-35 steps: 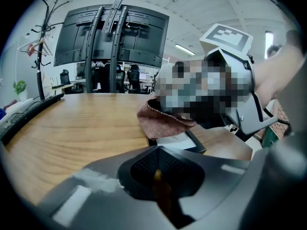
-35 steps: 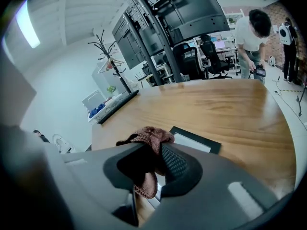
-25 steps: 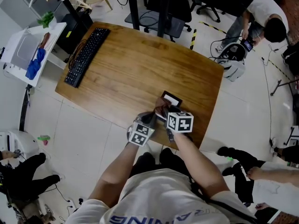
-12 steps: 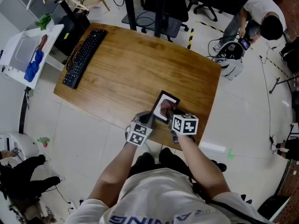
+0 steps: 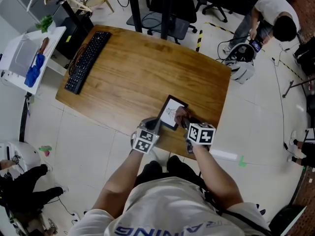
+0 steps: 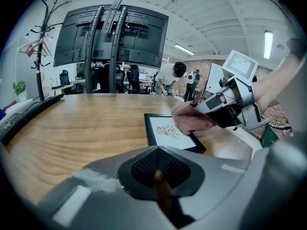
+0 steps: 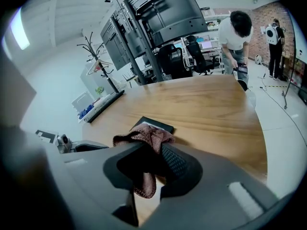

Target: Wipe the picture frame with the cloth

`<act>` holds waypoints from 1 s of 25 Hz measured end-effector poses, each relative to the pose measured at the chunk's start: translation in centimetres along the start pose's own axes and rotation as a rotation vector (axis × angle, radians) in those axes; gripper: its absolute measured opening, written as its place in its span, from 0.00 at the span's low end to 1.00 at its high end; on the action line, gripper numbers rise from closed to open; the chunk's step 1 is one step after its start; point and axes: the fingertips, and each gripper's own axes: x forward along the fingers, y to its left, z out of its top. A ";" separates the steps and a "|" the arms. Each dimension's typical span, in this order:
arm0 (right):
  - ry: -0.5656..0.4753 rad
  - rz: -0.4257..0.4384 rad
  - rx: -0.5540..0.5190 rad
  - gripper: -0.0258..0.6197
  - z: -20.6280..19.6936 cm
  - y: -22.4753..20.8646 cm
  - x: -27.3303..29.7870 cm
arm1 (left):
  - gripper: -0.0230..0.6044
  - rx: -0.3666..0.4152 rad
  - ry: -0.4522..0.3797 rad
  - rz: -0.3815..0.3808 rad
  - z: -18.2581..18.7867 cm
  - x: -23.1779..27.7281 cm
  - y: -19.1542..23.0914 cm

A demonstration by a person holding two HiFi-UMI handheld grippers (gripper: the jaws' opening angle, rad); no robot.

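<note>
A black picture frame (image 5: 171, 113) with a white drawing lies flat near the wooden table's (image 5: 138, 68) front edge. My right gripper (image 5: 186, 121) is shut on a pink-brown cloth (image 5: 180, 115), which rests on the frame's right side. In the right gripper view the cloth (image 7: 146, 138) bunches between the jaws of that gripper (image 7: 148, 159), with the frame (image 7: 156, 124) just beyond. My left gripper (image 5: 152, 125) sits at the frame's near left corner, jaws together with nothing in them. The left gripper view shows this gripper (image 6: 157, 174), the frame (image 6: 170, 131) and the cloth (image 6: 192, 119) ahead.
A black keyboard (image 5: 88, 60) lies at the table's far left edge. A white side stand (image 5: 27, 53) with a blue item is off to the left. An office chair (image 5: 172, 23) and a bending person (image 5: 275, 18) are beyond the table.
The frame went from tilted up to flat on the table. The right gripper drew the cloth from the middle of the picture to its right side, uncovering the drawing. The left gripper stayed put.
</note>
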 end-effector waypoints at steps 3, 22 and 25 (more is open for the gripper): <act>0.001 -0.016 0.001 0.17 -0.1 -0.7 -0.4 | 0.04 0.003 -0.002 -0.001 0.2 -0.1 0.1; -0.039 0.116 -0.034 0.17 1.6 5.9 0.2 | 0.04 0.009 -0.002 -0.001 0.5 0.0 -0.1; -0.030 0.140 -0.014 0.17 1.2 7.2 1.0 | 0.04 0.015 -0.008 -0.002 0.7 0.0 -0.1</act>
